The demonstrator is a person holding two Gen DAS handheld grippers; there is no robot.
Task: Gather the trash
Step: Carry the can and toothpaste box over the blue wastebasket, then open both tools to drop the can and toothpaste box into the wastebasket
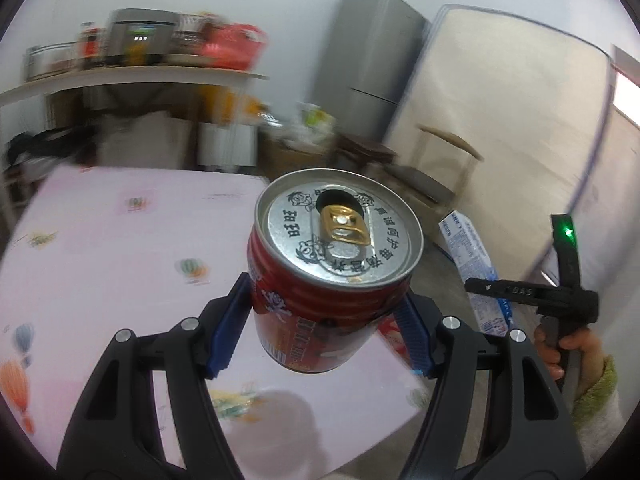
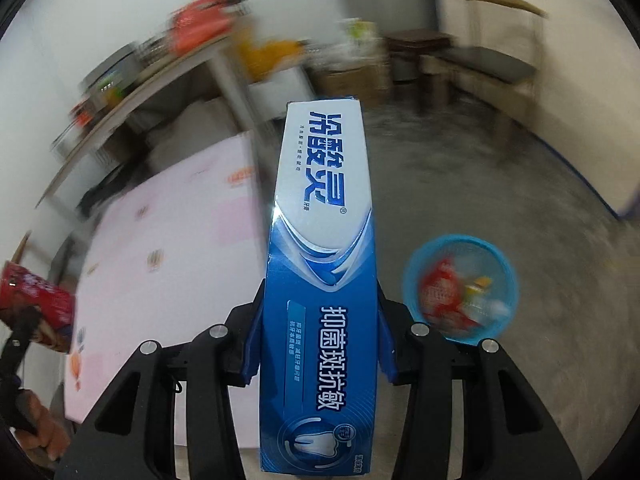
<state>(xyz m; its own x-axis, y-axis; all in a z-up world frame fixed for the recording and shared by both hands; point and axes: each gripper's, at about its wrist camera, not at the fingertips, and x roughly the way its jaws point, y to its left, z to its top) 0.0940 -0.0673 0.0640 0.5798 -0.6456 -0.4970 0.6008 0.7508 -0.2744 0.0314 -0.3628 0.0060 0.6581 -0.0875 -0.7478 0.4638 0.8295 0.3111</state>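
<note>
Left gripper (image 1: 326,312): gripping a red can (image 1: 320,304) by its ribbed sides between the blue fingers (image 1: 228,328), fingers standing fairly wide around it. Can tilting, silver lid and gold pull tab facing the left wrist camera, mouth already open. Hanging above the near corner of the pink desk (image 1: 120,260) with its balloon print. Showing at the right edge of that view: a hand (image 1: 556,348) in a fuzzy pale sleeve, holding the handle of the other tool, with part of the blue-and-white box beside it.

Right gripper (image 2: 320,340): clamping a blue and white toothpaste box (image 2: 324,272) between its fingers (image 2: 252,344), fingers set narrower, pressing on the two long sides. Box pointing lengthwise away from the right wrist camera, white end farthest. Hanging over grey floor (image 2: 500,168), just beside the desk edge.

Sitting on the floor beyond and to the right of the box: a round blue basket (image 2: 460,286), already holding red and yellow wrappers, blurred.

Showing at the left edge of the right wrist view: the red can again, apart from the box.

Standing farther back, all blurred: a cluttered shelf (image 1: 132,76) behind the desk, a grey fridge (image 1: 372,68), a pale mattress (image 1: 512,140) leaning on the wall, a wooden chair (image 1: 444,160).
</note>
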